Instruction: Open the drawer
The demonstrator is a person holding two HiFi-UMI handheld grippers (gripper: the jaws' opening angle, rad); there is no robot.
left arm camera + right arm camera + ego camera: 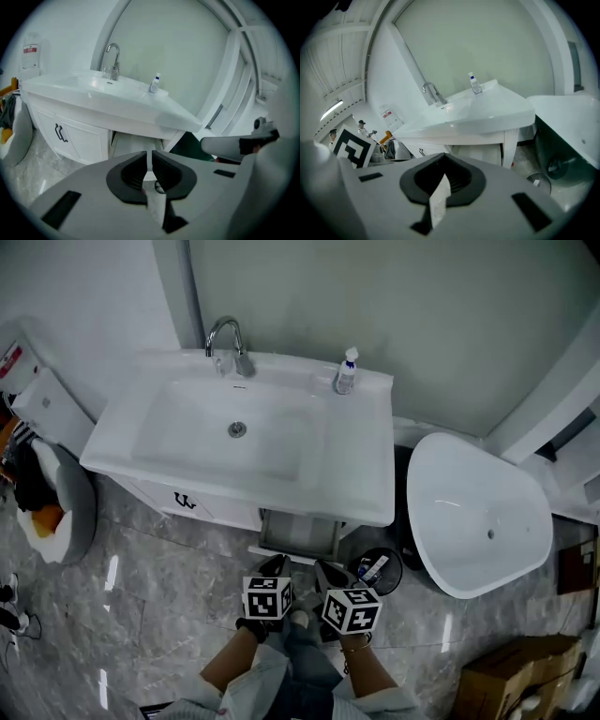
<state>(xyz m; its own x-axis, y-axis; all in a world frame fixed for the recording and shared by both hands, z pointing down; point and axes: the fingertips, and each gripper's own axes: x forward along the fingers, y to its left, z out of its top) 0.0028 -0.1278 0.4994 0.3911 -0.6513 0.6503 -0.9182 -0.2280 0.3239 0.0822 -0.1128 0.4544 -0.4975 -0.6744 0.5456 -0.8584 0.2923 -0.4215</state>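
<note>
**A:** Room and surfaces?
**B:** Grey stone floor (141, 615). White sink (366, 493) against the wall, with a tub (478, 512) to its right.
**A:** The drawer (300, 532)?
**B:** It is under the sink's right half and pulled out. Its inside can't be made out.
**A:** Grippers?
**B:** They are side by side in front of the sink, tilted down, with the forearms cut off. The left gripper (150, 158) has its jaws nearly together, a thin slit between them, and holds nothing. The right gripper (444, 161) has its jaws closed and holds nothing.

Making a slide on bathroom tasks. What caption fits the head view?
Left tongs and right tongs hover before a white vanity whose drawer stands pulled out beneath the sink.
</note>
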